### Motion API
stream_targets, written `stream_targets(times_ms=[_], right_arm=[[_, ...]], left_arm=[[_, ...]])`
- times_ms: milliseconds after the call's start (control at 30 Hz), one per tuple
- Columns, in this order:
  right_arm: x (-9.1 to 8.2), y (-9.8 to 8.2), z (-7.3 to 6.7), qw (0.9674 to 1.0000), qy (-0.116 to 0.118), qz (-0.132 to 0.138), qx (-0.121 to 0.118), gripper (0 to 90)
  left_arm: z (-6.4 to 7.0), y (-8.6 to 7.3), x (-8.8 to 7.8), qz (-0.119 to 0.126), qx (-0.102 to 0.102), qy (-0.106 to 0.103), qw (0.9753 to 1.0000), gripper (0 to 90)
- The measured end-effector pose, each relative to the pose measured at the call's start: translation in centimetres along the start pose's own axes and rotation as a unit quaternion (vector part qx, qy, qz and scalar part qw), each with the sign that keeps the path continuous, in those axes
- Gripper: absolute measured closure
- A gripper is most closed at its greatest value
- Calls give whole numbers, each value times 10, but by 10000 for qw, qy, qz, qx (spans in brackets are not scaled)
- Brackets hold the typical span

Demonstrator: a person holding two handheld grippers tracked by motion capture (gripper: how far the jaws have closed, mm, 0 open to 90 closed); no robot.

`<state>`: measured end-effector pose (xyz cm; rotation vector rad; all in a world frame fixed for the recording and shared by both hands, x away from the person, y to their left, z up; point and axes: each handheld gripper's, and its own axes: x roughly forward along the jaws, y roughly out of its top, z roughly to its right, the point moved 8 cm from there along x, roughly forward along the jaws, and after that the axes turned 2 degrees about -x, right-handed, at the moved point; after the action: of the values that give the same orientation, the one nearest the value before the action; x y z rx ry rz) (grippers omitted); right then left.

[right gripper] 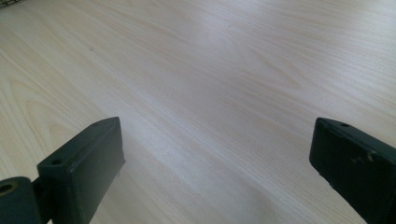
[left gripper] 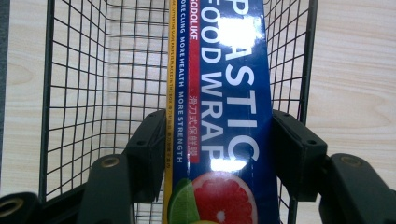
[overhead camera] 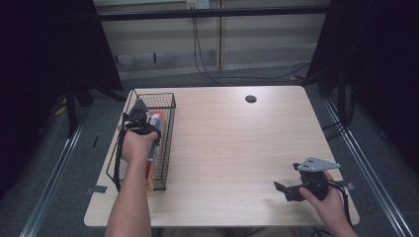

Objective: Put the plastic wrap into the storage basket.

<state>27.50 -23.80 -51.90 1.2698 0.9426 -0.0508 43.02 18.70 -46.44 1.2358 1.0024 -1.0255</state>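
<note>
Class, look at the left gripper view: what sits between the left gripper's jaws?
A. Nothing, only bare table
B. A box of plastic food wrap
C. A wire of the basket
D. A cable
B: the left gripper has a jaw against each side of the blue wrap box, which lies in the wire basket.
</note>
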Motion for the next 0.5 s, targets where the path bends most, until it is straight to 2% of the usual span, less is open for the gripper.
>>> stream_targets(times_ms=[233,267,500], right_arm=[[0,0,0,10000,6,-2,-17,28],[0,0,0,10000,8,-3,-16,28],[2,0,-2,10000,26,-22,0,28]], left_arm=[[1,0,0,28,19,46,10000,406],[1,0,0,6,83,18,10000,404],[2,0,-1,66,79,-31,9999,391]])
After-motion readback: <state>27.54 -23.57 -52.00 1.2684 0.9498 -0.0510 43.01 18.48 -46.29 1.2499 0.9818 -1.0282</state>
